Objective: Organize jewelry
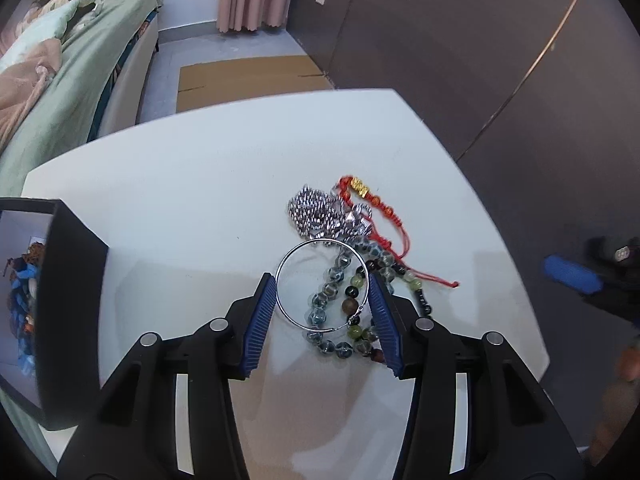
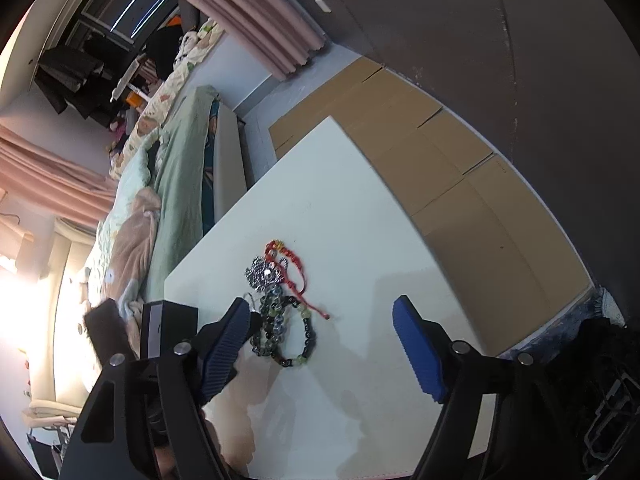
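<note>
Several pieces had already gone into the black box (image 1: 76,280) at the far left of the bench (image 1: 180,184); blue and brown beaded items showed inside it. Most of the work appeared to remain: a tangled heap lay near the bench centre, comprising a silver chain (image 1: 316,212), a red cord bracelet (image 1: 368,208), grey glass beads (image 1: 332,280), a mixed green and dark bead bracelet (image 1: 400,276) and a thin silver bangle (image 1: 320,284).

The left claw (image 1: 322,308) was half open, its blue pads bracketing the bangle at either side; firm contact could not be confirmed. The right claw (image 2: 320,348) stood wide open to the right of the heap, holding nothing.
</note>
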The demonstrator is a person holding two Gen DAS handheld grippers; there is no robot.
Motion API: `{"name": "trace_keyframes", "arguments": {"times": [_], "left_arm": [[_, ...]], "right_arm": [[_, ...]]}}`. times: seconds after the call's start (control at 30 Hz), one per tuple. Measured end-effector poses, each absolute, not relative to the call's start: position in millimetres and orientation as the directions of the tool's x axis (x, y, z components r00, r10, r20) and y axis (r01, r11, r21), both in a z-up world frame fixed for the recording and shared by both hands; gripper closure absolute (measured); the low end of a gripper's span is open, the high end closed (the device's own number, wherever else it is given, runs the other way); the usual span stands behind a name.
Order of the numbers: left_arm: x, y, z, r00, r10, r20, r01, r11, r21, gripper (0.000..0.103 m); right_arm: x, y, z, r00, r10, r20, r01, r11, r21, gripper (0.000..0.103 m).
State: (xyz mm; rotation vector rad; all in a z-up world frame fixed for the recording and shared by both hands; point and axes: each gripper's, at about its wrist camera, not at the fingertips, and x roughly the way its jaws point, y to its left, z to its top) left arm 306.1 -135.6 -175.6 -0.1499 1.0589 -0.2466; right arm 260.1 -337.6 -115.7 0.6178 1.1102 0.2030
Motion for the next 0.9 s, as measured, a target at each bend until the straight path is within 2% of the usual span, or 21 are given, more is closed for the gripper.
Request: {"name": "trace_keyframes", "arguments": {"times": [0.03, 0.2, 0.4, 0.77, 0.87, 0.9], "left_arm": [[305.1, -131.9, -172.3, 0.471, -0.279, -0.837, 0.125, 0.96, -0.249, 0.055], [304.0, -118.1, -161.7, 0.491, -0.288, -0.822, 0.111, 0.957, -0.269, 0.055], [301.2, -103.2, -151.2, 0.508, -0.298, -0.808, 0.102, 0.952, -0.287, 0.055], [288.5, -69.4, -131.9, 0.54, -0.316, -0.78, 0.086, 0.943, -0.323, 0.055], [285.1, -62.1, -128.3, 0.549, -0.31, -0.776, 0.078, 0.943, -0.323, 0.055], [283.5, -57.7, -126.6, 0.551, -0.312, -0.774, 0.075, 0.942, -0.327, 0.055]], "right_arm": [[261.1, -334.1, -116.8, 0.44, 0.454, -0.775, 0.142, 0.817, 0.559, 0.035], [269.3, -309.8, -127.0, 0.392, 0.485, -0.781, 0.116, 0.817, 0.565, 0.058], [277.0, -283.0, -137.4, 0.344, 0.504, -0.792, 0.086, 0.823, 0.562, 0.074], [296.7, -246.9, -164.8, 0.277, 0.45, -0.849, 0.102, 0.865, 0.491, 0.075], [300.9, -241.3, -166.9, 0.278, 0.445, -0.851, 0.098, 0.868, 0.486, 0.078], [302.5, -239.3, -168.6, 0.276, 0.441, -0.854, 0.098, 0.871, 0.481, 0.082]]}}
